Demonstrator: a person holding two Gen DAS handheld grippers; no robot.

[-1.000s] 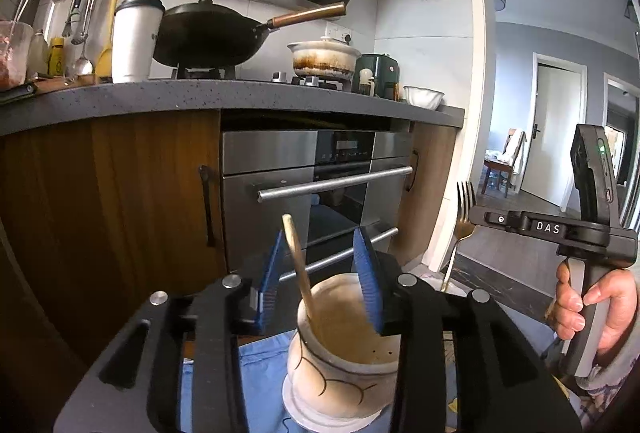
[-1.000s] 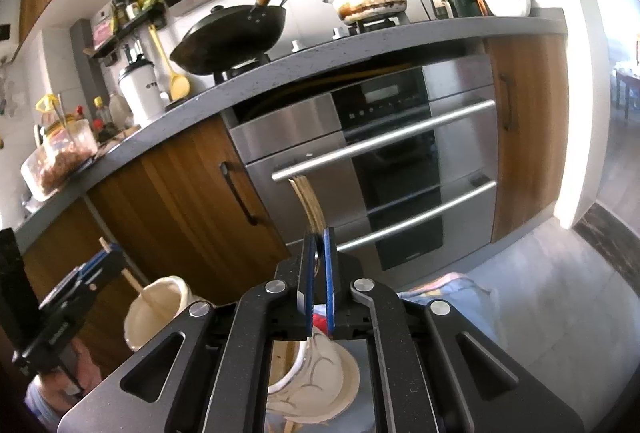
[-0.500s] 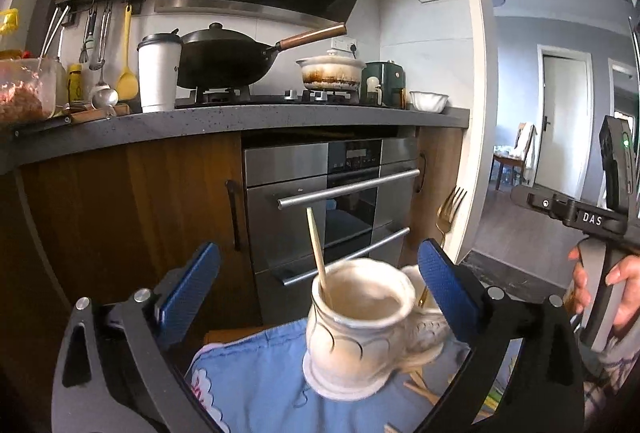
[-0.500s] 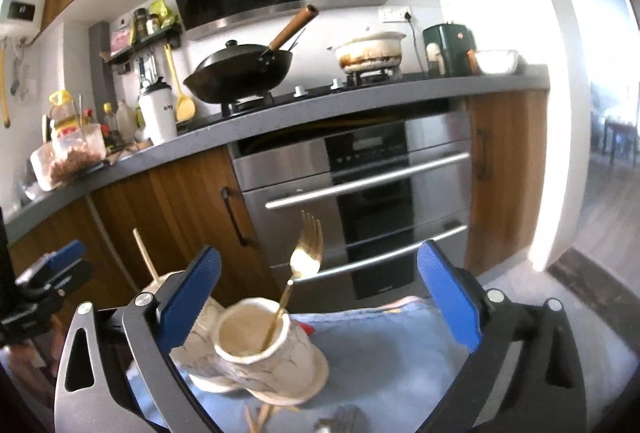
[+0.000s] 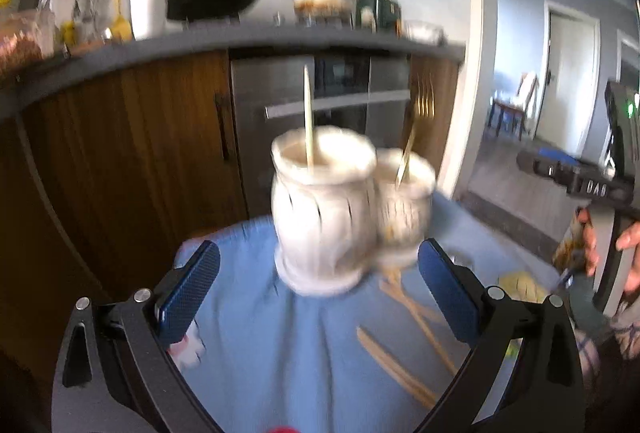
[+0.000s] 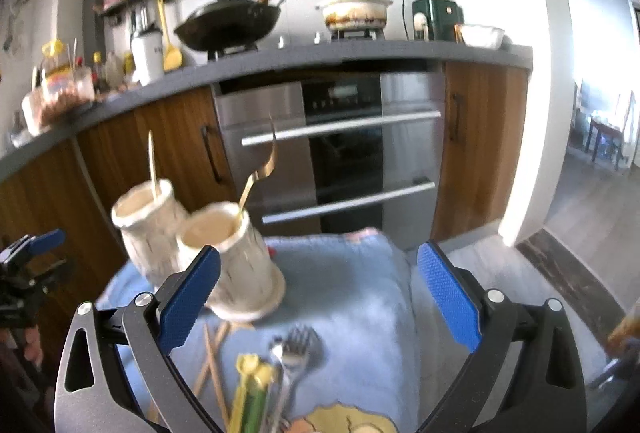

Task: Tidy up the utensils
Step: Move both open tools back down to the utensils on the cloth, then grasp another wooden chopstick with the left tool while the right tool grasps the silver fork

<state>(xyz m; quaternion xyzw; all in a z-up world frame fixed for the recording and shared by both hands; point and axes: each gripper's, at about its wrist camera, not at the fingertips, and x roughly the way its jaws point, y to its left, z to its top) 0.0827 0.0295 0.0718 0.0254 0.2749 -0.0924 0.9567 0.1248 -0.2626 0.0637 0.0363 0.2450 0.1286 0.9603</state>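
Two cream ceramic holders stand side by side on a blue cloth [image 5: 256, 333]. The left holder [image 5: 324, 209] [image 6: 148, 233] has a wooden chopstick [image 5: 307, 117] [image 6: 152, 169] standing in it. A gold fork [image 5: 416, 129] [image 6: 262, 169] leans in the right holder [image 5: 404, 201] [image 6: 236, 257]. My left gripper [image 5: 316, 293] is open and empty, drawn back from the holders. Over the cloth my right gripper [image 6: 318, 293] is also open and empty. Loose chopsticks [image 5: 404, 337] [image 6: 212, 365], a silver fork [image 6: 292, 353] and yellow-green utensils [image 6: 252, 389] lie on the cloth.
Behind the cloth are wooden cabinets [image 6: 172, 153] and a steel oven [image 6: 340, 153] under a grey counter [image 6: 280, 61] with a wok, a pot and jars. A hand holds the right gripper's handle [image 5: 600, 217]. Floor and a doorway lie to the right [image 6: 600, 193].
Both grippers opened wide, letting go of the chopstick and the gold fork, which now stand in the holders. Both have pulled back and tilted down, so the loose utensils on the cloth show.
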